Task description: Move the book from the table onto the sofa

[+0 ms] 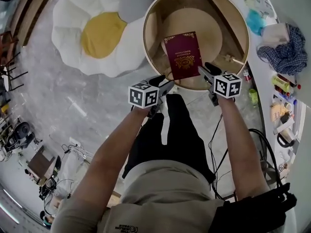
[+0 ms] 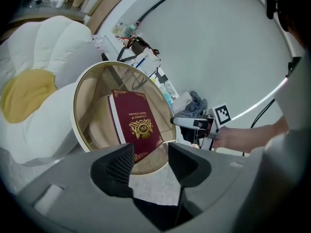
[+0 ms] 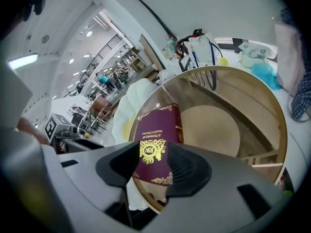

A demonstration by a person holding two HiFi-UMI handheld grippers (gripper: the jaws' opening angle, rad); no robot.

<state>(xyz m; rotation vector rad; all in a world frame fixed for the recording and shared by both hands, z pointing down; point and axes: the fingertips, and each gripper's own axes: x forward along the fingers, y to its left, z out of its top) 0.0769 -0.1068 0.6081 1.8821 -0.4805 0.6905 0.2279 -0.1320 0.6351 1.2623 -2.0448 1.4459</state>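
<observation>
Below, maroon hardback (image 1: 183, 55) on round glass table (image 1: 247, 38); left tongs (image 2: 150, 161), right tongs (image 3: 148, 166) gaping empty.

**Q:** What lettering is legible?
**A:** Cover of the maroon book (image 3: 158, 130): a gold title in two lines, apparently "A Treasury of World's Classics". Beneath it, a gold emblem (image 3: 148, 148) bearing the monogram "RW".
**Q:** Any other print?
**A:** A small mark on the person's shirt (image 1: 127, 227), too small to read.
</observation>
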